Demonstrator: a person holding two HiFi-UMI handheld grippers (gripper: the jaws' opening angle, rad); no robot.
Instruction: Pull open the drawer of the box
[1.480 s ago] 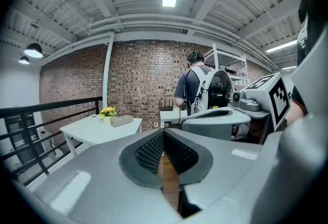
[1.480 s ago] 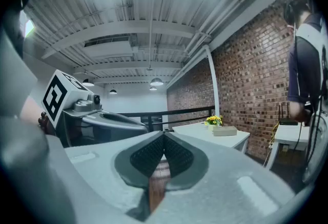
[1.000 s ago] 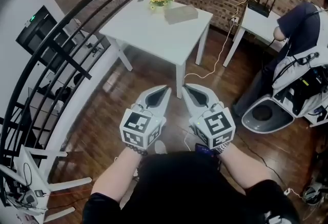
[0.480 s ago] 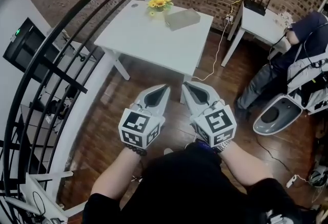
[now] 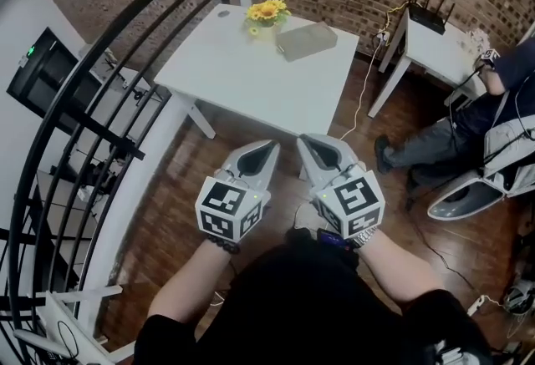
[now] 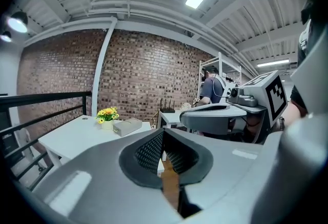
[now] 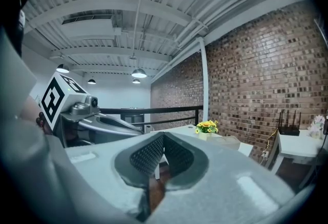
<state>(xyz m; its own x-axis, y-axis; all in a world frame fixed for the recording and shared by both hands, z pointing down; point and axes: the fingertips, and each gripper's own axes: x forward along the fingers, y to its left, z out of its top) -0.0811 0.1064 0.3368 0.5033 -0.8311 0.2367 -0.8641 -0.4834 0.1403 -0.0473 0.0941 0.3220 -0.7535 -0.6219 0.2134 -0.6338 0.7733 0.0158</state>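
Jaws pressed together on nothing, the left hand-held gripper [image 5: 267, 146] and right hand-held gripper [image 5: 303, 143] sit lower centre, well apart from the box [image 5: 306, 40] on the upper-centre tabletop [image 5: 242, 75], apparently awaiting approach.

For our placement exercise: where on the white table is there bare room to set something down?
The white table is bare over its whole near half and left side, up to the flowers and the grey box. Only the far edge, where those two stand side by side, is crowded.
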